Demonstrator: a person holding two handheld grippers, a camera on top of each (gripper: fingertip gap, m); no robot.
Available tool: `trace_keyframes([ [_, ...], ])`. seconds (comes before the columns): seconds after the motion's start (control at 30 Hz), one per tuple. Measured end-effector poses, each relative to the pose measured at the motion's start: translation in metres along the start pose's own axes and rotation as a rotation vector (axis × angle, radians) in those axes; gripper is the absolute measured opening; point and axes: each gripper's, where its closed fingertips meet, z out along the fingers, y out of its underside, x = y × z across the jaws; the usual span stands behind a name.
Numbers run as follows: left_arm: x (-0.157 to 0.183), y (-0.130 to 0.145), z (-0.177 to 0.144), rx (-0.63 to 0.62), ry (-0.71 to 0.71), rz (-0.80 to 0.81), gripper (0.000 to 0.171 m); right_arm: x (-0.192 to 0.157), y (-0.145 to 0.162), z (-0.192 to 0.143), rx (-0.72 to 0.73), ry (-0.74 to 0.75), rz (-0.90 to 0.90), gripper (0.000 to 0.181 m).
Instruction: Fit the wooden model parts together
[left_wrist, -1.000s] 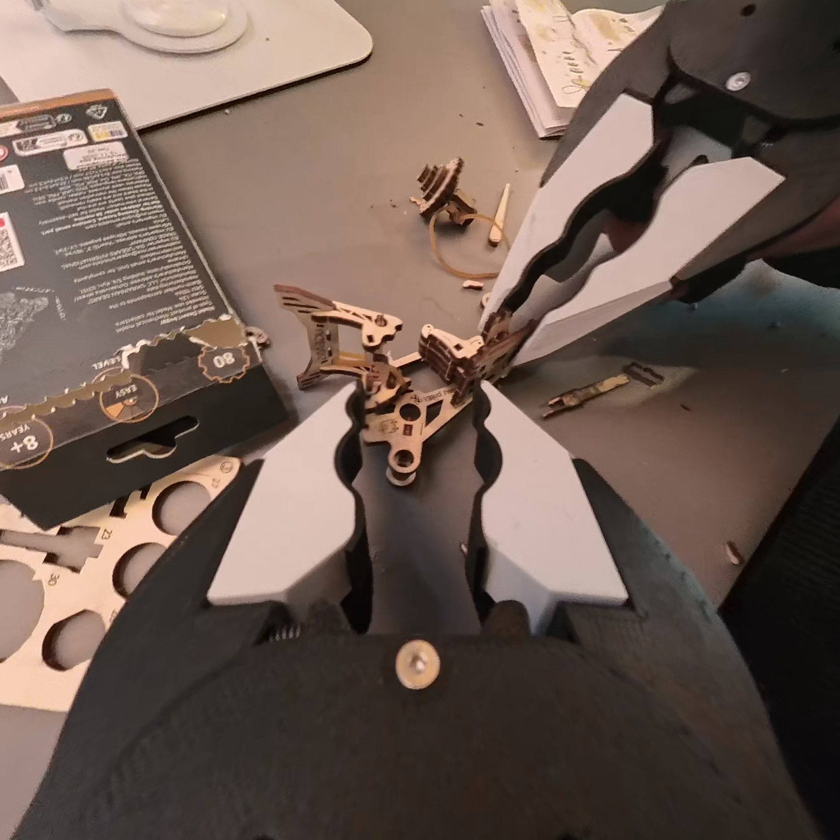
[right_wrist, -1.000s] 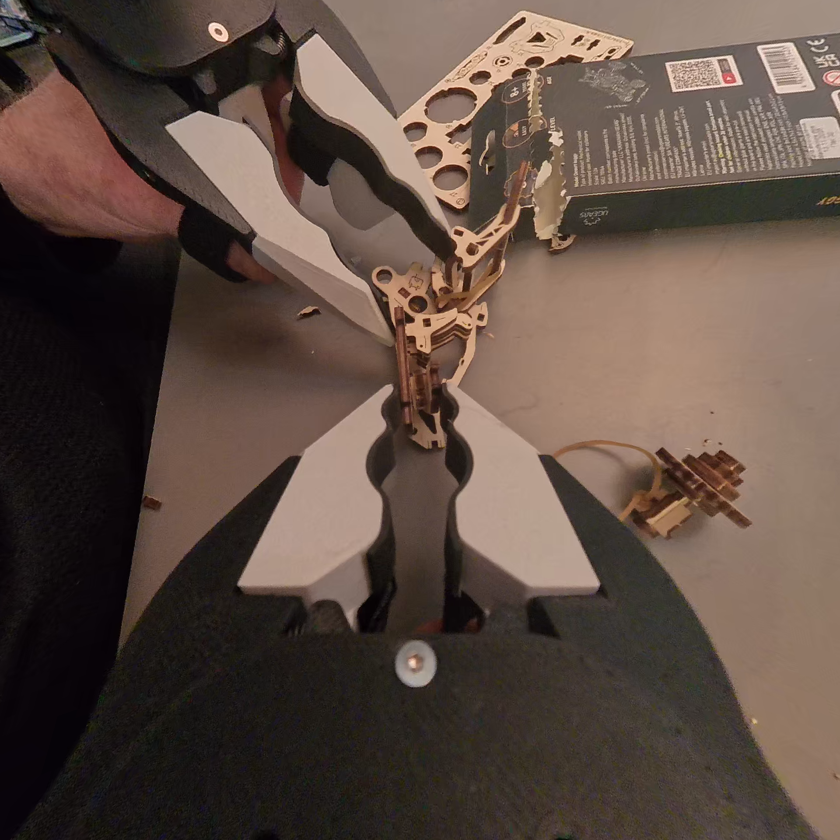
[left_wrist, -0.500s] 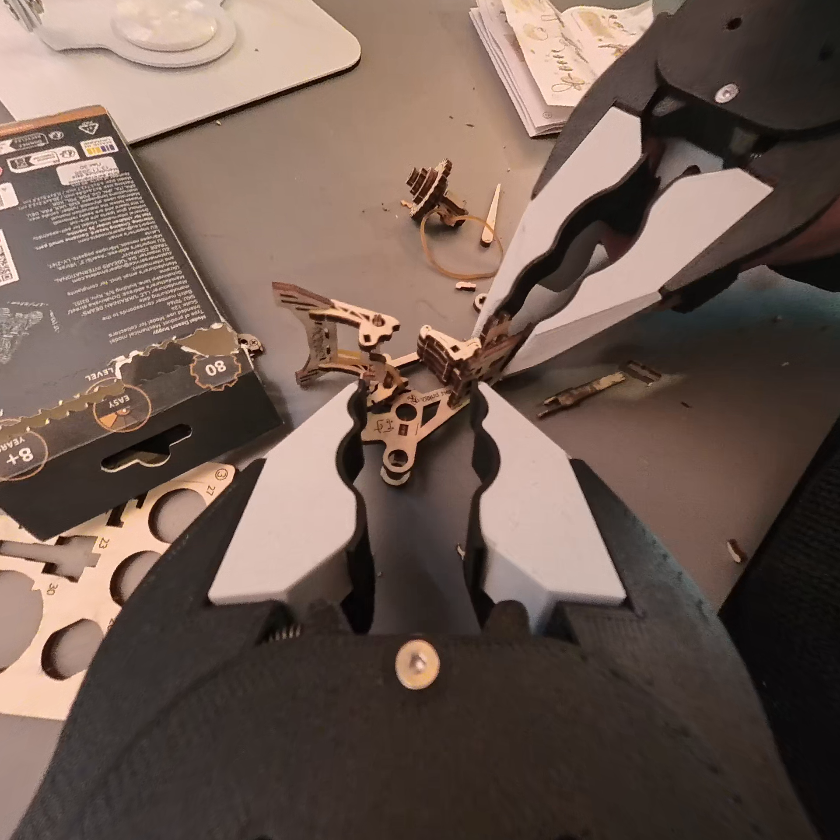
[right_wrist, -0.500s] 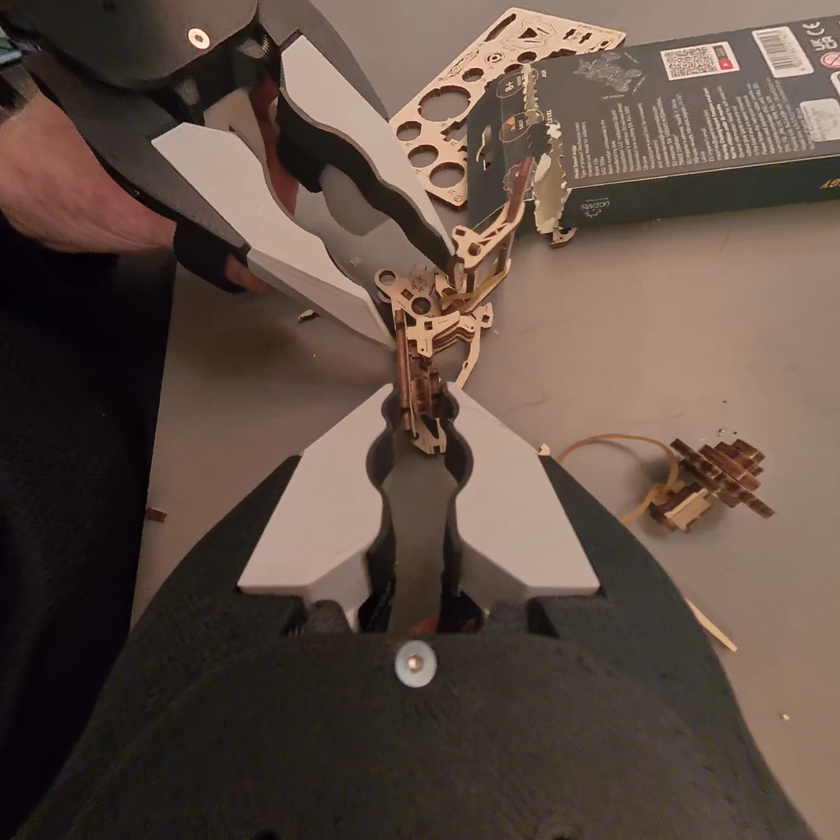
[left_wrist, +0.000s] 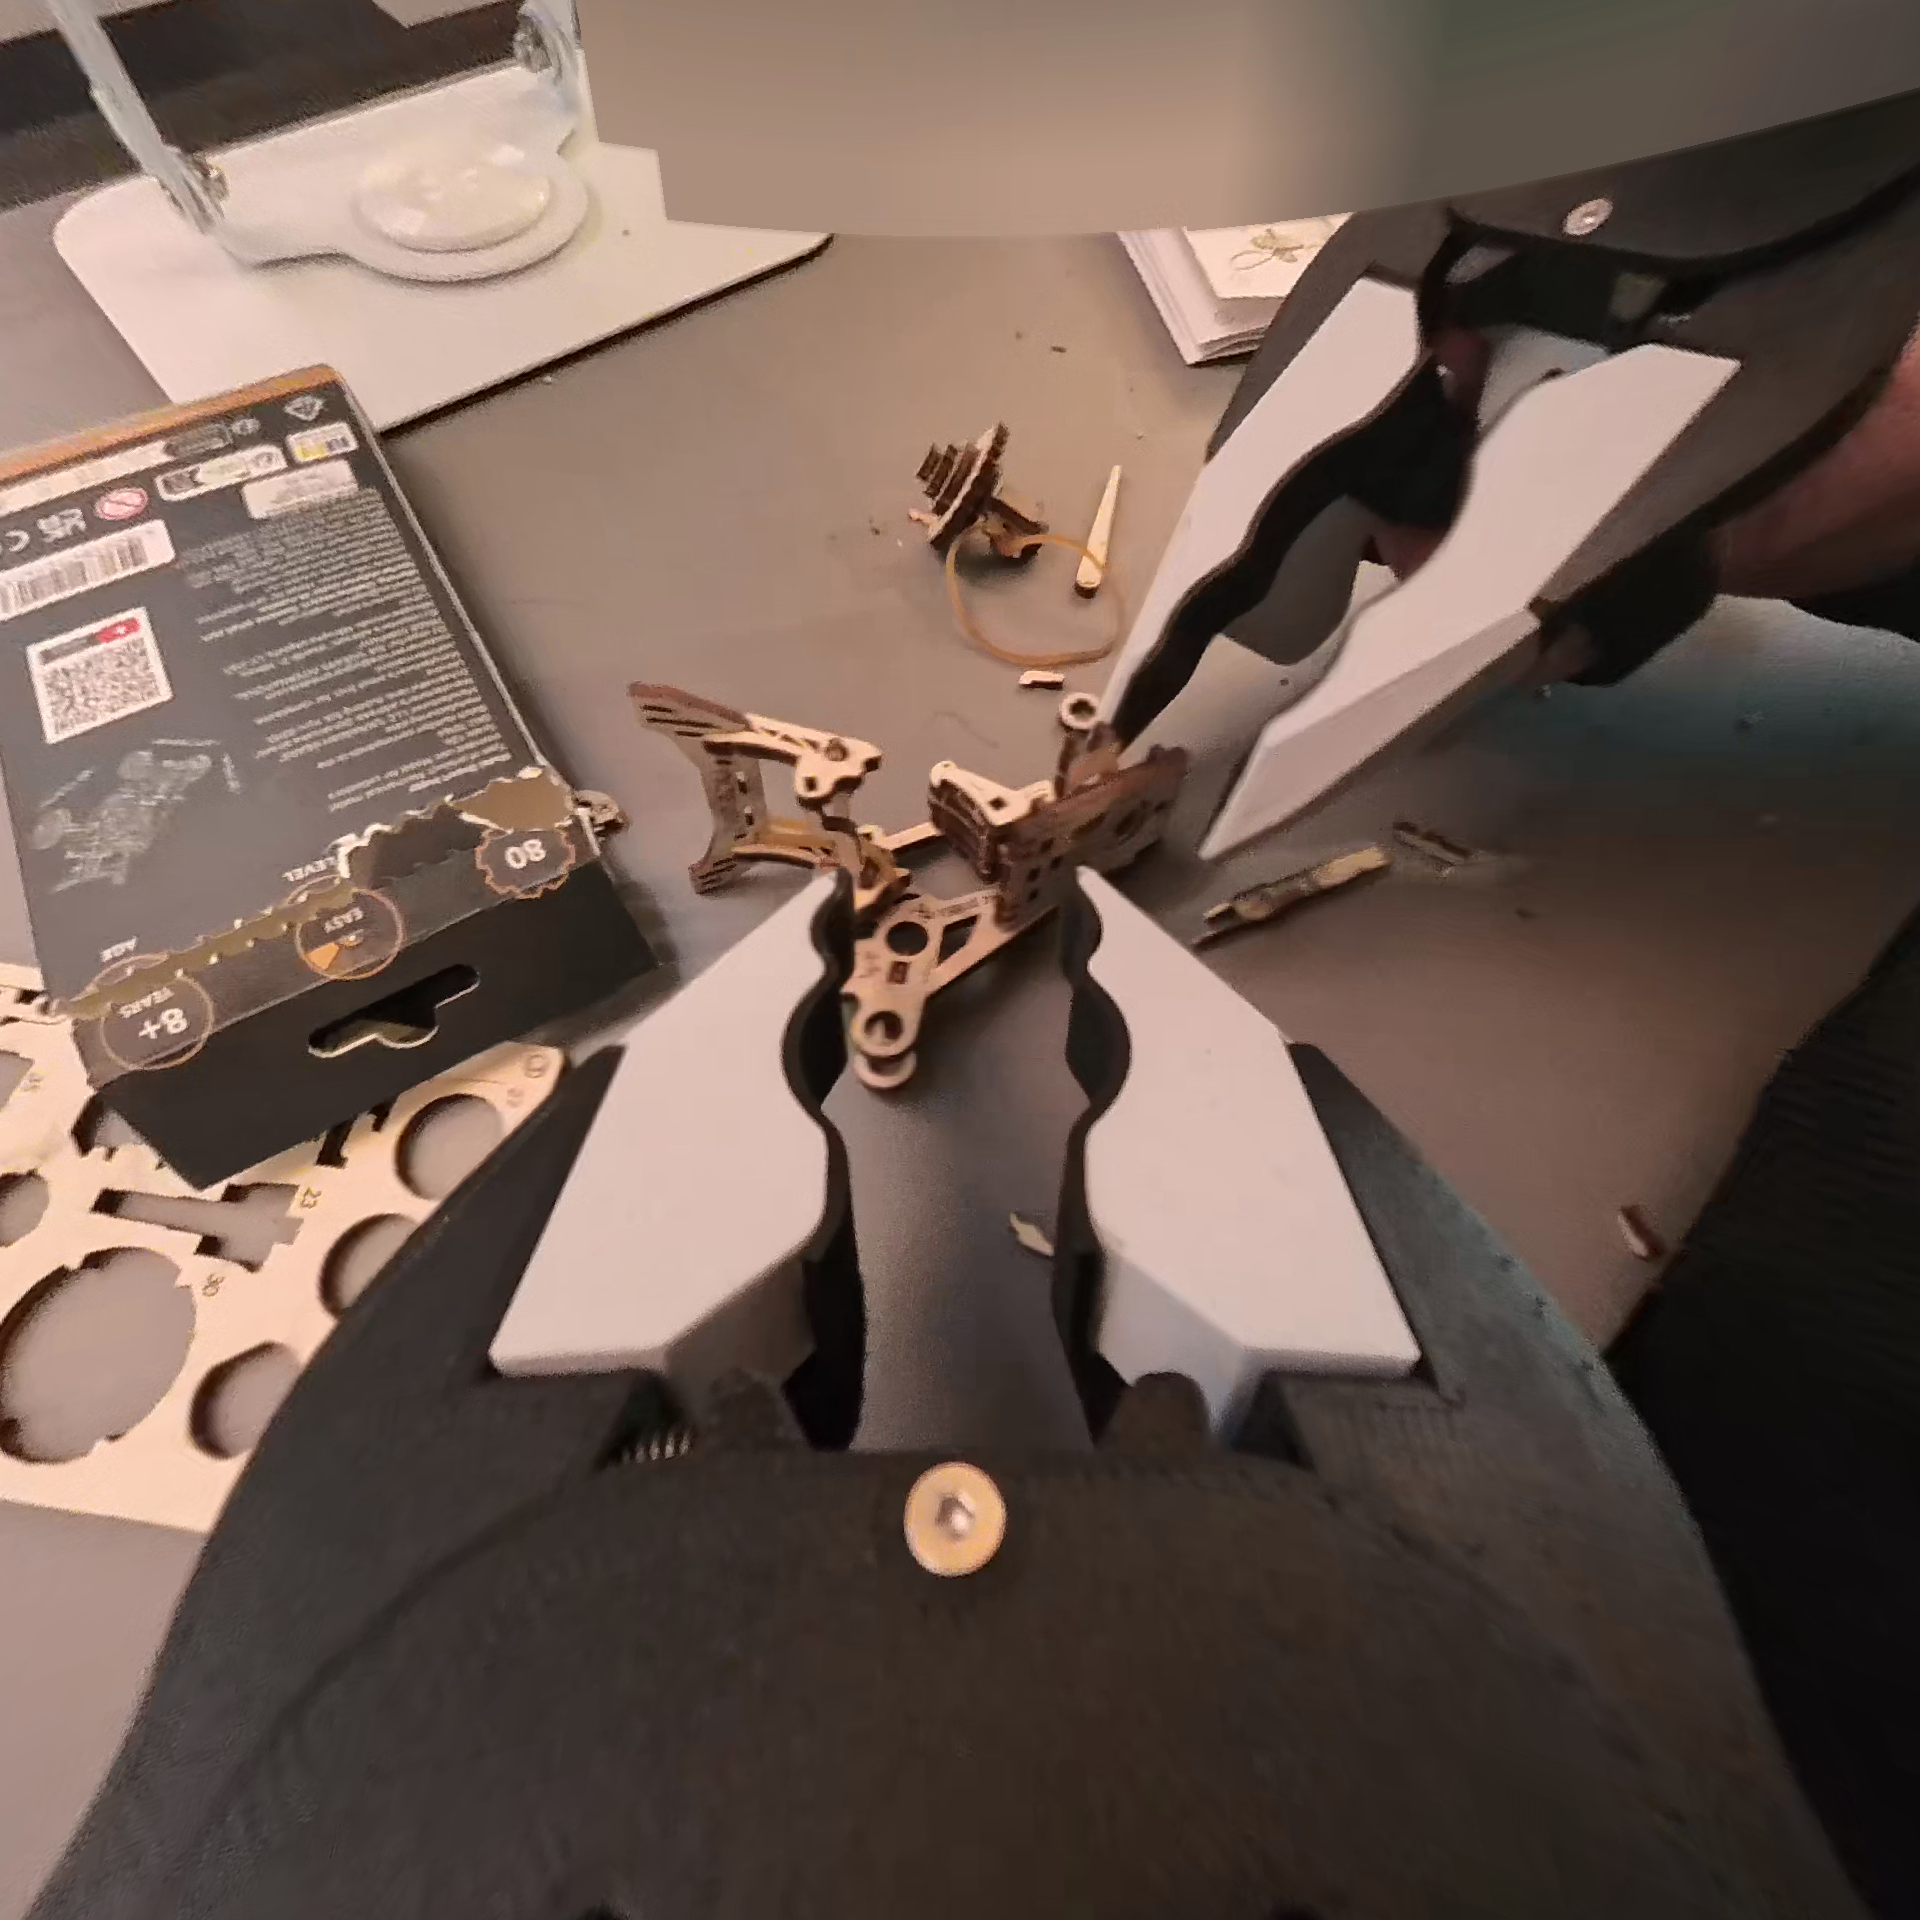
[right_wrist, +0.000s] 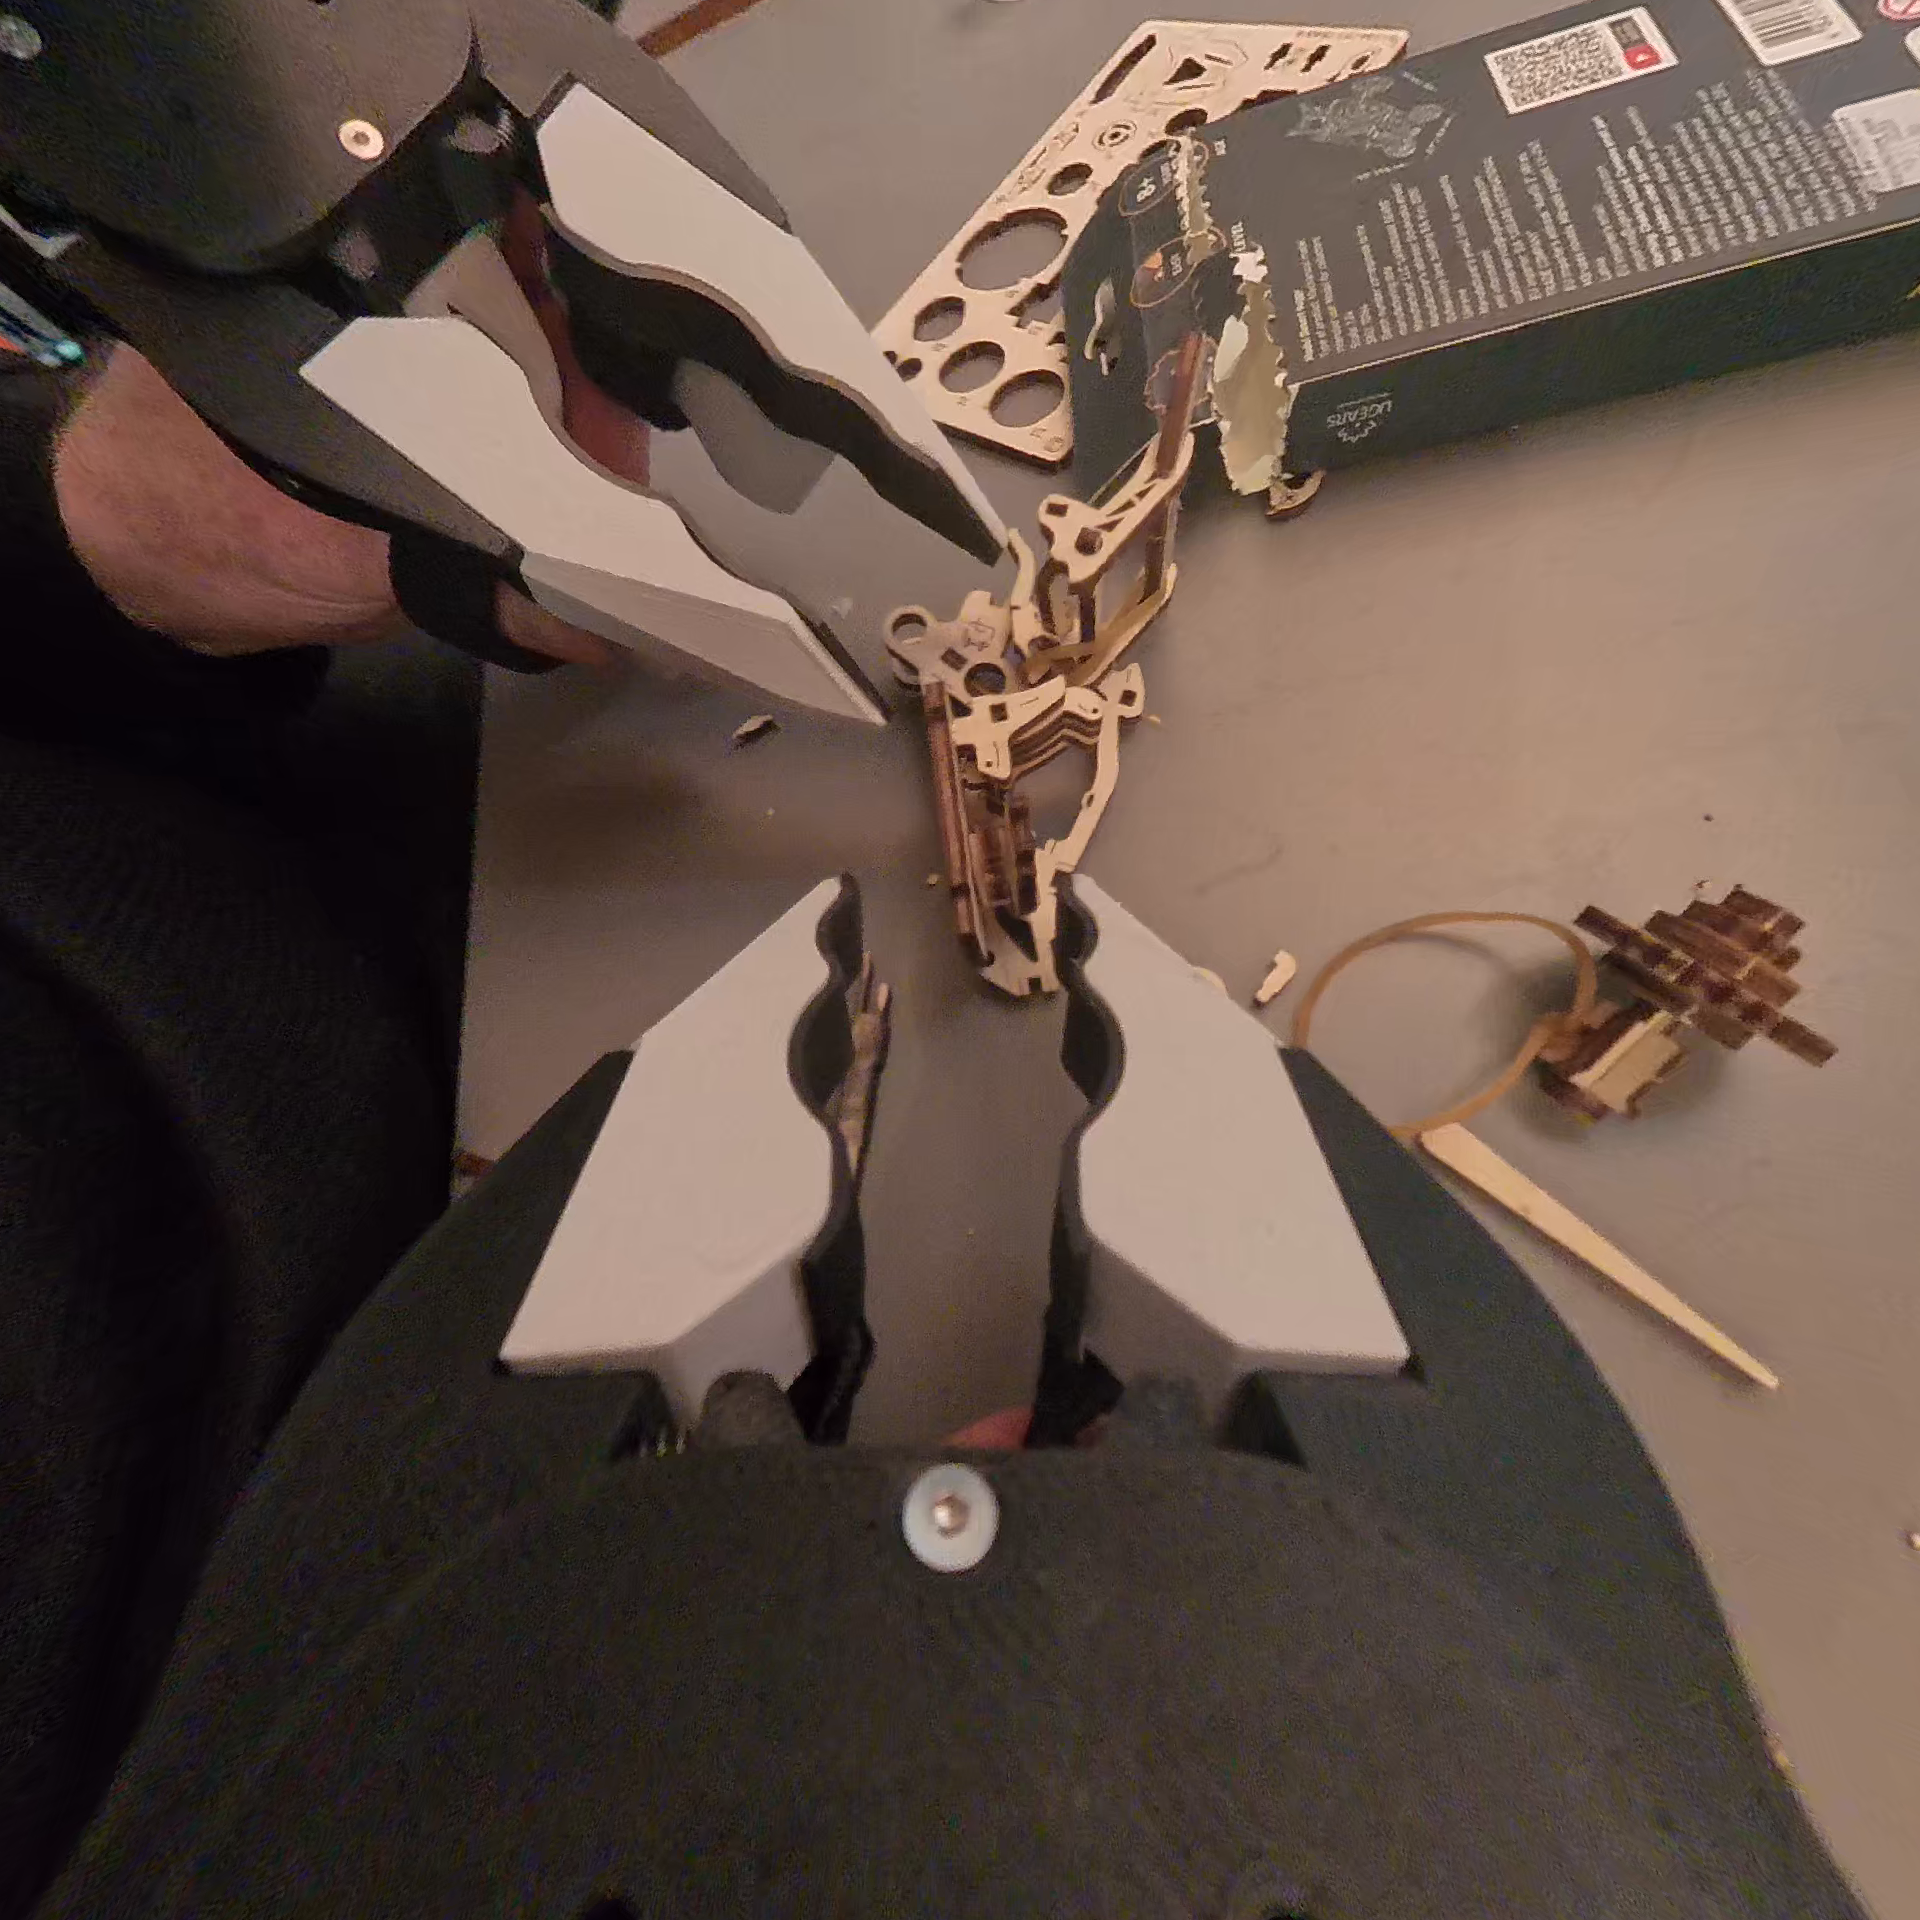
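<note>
The pale wooden model (left_wrist: 935, 935) rests on the grey table, its scoop arm pointing left. My left gripper (left_wrist: 956, 894) has both fingertips against the model's near end and is shut on it across a wide gap. It also shows in the right wrist view (right_wrist: 935, 634), flanking the model's ring end. My right gripper (right_wrist: 958, 894) is open. The model's dark block end (right_wrist: 997, 883) leans by its right fingertip. In the left wrist view the right gripper (left_wrist: 1164, 779) stands open just past that block.
A dark box (left_wrist: 260, 727) and a punched-out wooden sheet (left_wrist: 156, 1299) lie left. A small gear assembly (right_wrist: 1683, 987) with a rubber band and a wooden stick (right_wrist: 1579, 1247) lie right. A booklet (left_wrist: 1226, 291) and a white base (left_wrist: 416, 291) sit far back. A loose strip (left_wrist: 1299, 883) lies nearby. The left gripper's tips are roughly 5 cm from the right gripper's. Left tips and right tips are each some 30 cm from the white base (left_wrist: 416, 291).
My right gripper was shut on the model's block end and has opened, letting it go. My left gripper keeps its hold; the model has barely moved.
</note>
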Motion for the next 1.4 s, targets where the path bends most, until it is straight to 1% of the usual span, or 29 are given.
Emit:
trace_keyframes([
  [0.07,0.008,0.001,0.001,-0.014,0.023,0.000,0.031,0.002,0.000,-0.005,0.012,0.000,0.019,0.026],
  [0.1,0.010,0.001,0.002,-0.020,0.022,0.013,0.030,0.003,0.000,-0.007,0.018,-0.001,0.034,0.026],
  [0.13,0.010,0.001,0.003,-0.025,0.020,0.025,0.029,0.004,-0.002,-0.010,0.037,-0.013,0.052,0.020],
  [0.17,0.011,0.001,0.003,-0.027,0.022,0.033,0.028,0.006,-0.005,-0.014,0.064,-0.018,0.069,0.008],
  [0.27,0.015,0.000,0.005,-0.031,0.036,0.045,0.024,0.014,-0.006,-0.016,0.066,-0.008,0.086,0.005],
  [0.33,0.018,-0.001,0.007,-0.040,0.028,0.080,0.024,0.018,-0.003,-0.011,0.027,0.032,0.028,0.005],
  [0.4,0.021,-0.001,0.011,-0.049,0.011,0.118,0.024,0.020,0.001,-0.002,-0.012,0.046,-0.014,0.000],
  [0.53,0.018,0.003,0.021,-0.084,-0.032,0.160,0.026,0.020,0.002,0.004,-0.030,0.003,-0.004,0.000],
  [0.77,0.015,0.004,0.026,-0.082,-0.052,0.185,0.026,0.018,0.006,0.005,-0.062,-0.031,0.012,0.000],
  [1.0,0.015,0.004,0.027,-0.052,-0.044,0.200,0.025,0.019,0.007,0.007,-0.072,-0.017,-0.009,0.000],
  [1.4,0.016,0.003,0.028,-0.048,-0.055,0.314,0.023,0.021,0.008,0.006,-0.060,0.047,0.008,0.000],
])
